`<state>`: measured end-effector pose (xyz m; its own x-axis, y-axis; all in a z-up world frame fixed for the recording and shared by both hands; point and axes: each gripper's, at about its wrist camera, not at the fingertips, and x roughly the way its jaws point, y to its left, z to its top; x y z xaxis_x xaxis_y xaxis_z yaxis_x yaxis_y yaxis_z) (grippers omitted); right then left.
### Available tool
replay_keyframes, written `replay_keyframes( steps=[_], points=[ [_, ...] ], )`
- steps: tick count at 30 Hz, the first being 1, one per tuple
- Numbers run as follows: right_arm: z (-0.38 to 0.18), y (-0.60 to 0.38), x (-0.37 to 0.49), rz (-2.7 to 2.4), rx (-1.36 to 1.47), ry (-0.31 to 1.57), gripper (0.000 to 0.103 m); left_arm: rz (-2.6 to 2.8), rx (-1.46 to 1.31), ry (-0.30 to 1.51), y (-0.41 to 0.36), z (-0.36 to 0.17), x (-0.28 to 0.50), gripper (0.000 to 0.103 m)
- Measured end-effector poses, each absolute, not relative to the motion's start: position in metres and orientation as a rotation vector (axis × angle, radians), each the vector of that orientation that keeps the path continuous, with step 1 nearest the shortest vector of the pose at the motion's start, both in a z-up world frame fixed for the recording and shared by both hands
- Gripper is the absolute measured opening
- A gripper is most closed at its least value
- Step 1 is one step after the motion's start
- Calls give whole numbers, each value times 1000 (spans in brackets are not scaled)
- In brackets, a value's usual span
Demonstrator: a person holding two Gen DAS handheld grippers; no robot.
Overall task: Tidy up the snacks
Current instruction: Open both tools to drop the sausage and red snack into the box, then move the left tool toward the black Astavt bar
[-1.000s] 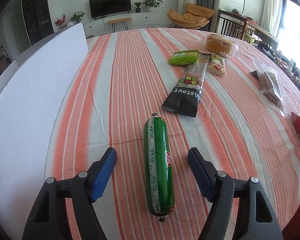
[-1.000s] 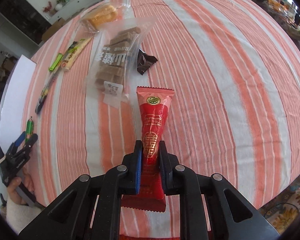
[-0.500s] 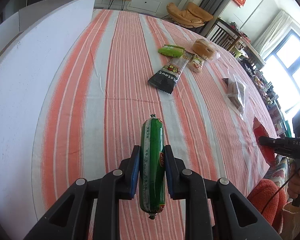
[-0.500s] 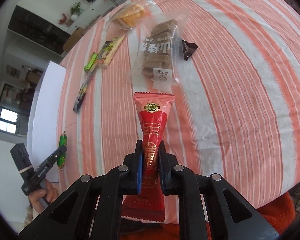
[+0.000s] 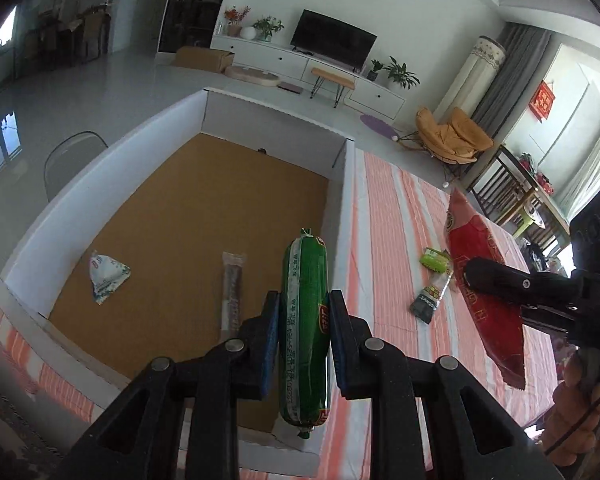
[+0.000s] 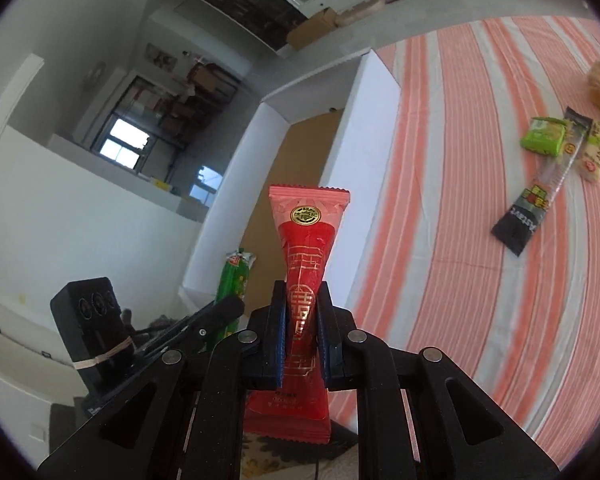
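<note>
Left wrist view: the white box (image 5: 342,216) with its brown floor fills the left of the table, its right wall standing against the striped tablecloth (image 5: 396,240), and that wall is the main hazard, since both loads hang close to it. The red packet (image 5: 480,280), clamped at its lower half by the right gripper (image 6: 302,334), hangs above the cloth just outside the wall; released from there it would probably land on the table, not in the box. The green sausage (image 5: 305,320) is pinched mid-length between the blue pads of the left gripper (image 5: 303,336), with its far tip over the box floor near the right wall and its near end over the front rim; its slick round casing could slide out of the pads, or tip onto the rim if let go too soon. A long brown stick (image 5: 232,292) and a small white triangular pouch (image 5: 107,276) already lie inside, and a dropped snack might land across them.
</note>
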<state>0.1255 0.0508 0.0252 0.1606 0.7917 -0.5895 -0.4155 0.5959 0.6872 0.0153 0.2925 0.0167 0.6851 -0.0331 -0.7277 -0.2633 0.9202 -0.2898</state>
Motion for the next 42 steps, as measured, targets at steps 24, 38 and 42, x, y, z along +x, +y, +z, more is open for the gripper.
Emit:
replay_keyframes(
  steps=[24, 38, 42],
  points=[
    [-117, -148, 93, 126, -87, 856, 70, -242, -97, 909, 79, -53, 66, 93],
    [-136, -163, 104, 103, -49, 894, 76, -118, 42, 931, 61, -142, 128, 95],
    [-137, -161, 105, 110, -53, 899, 82, -114, 51, 944, 59, -144, 131, 102]
  ],
)
